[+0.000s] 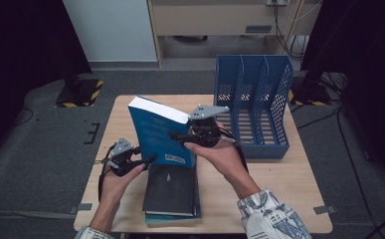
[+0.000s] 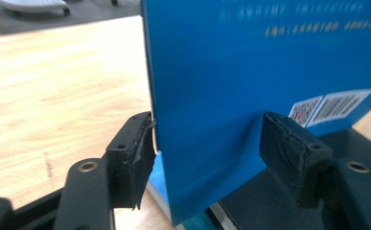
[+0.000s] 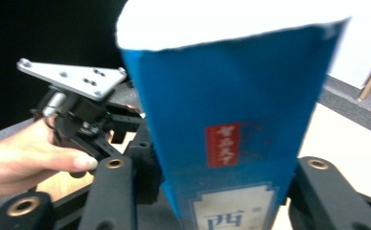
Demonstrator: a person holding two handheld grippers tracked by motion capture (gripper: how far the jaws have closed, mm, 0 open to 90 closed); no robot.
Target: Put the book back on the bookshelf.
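A wooden surface (image 1: 284, 169) carries a blue file rack (image 1: 252, 107) at the far right and a short stack topped by a black book (image 1: 171, 189) near the front edge. Above that stack stands a thick blue book (image 1: 157, 132), tilted, its lower corner just over the black cover. The right claw (image 1: 177, 135) has its jaws on either side of the spine and appears clamped on the book. The left claw (image 1: 147, 160) straddles the lower corner, jaws apart; one pad is at the spine edge, the other clear of the cover. To do this step well, the left claw likely should close squarely on the corner before the right loosens, keeping the book upright so it can swing toward a rack slot without slipping.
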